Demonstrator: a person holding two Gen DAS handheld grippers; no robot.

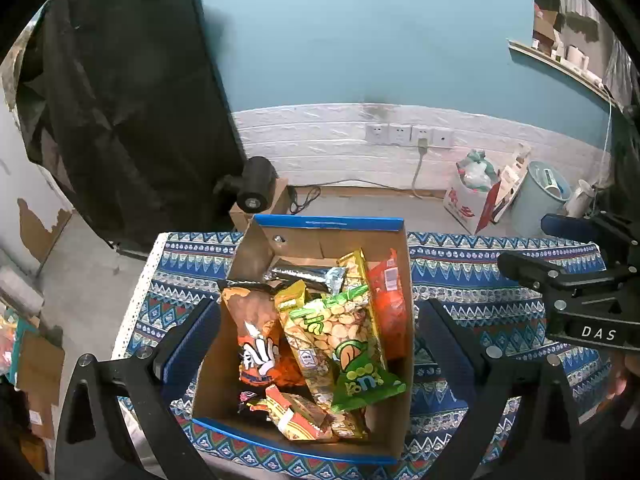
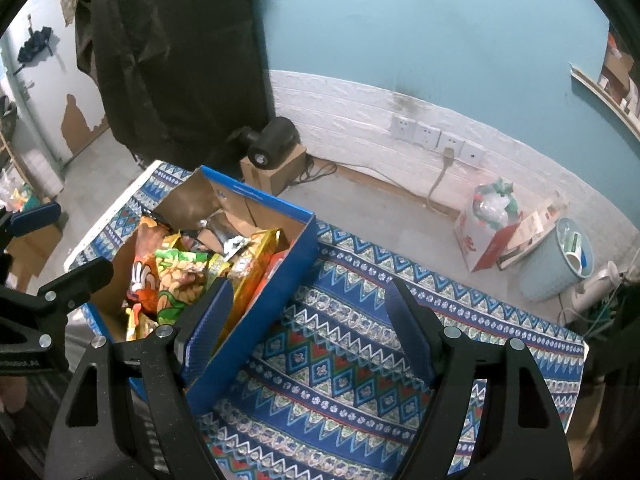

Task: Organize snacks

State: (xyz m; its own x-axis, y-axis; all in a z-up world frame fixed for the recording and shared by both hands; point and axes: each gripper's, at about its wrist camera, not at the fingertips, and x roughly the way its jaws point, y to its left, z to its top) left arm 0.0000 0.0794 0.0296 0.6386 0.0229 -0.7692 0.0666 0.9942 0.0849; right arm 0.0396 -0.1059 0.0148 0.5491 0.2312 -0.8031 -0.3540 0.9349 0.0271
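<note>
A blue-edged cardboard box [image 1: 320,222] sits on a patterned blue cloth [image 1: 480,264] and holds several snack packs: a green peanut bag [image 1: 340,332], an orange-brown chip bag [image 1: 256,328], a red pack [image 1: 390,300], a silver wrapper [image 1: 308,274]. My left gripper [image 1: 320,340] is open, its fingers straddling the box above it, holding nothing. My right gripper [image 2: 308,320] is open and empty over the cloth just right of the box [image 2: 260,312]; its left finger [image 2: 208,324] hangs over the box's right wall. The snacks [image 2: 176,276] show inside.
The right gripper's body [image 1: 580,304] shows at the right of the left wrist view. The cloth [image 2: 360,360] stretches right of the box. Behind the table are a black device on a carton [image 1: 256,188], a white bag [image 1: 472,192] and a pale bin [image 1: 540,196].
</note>
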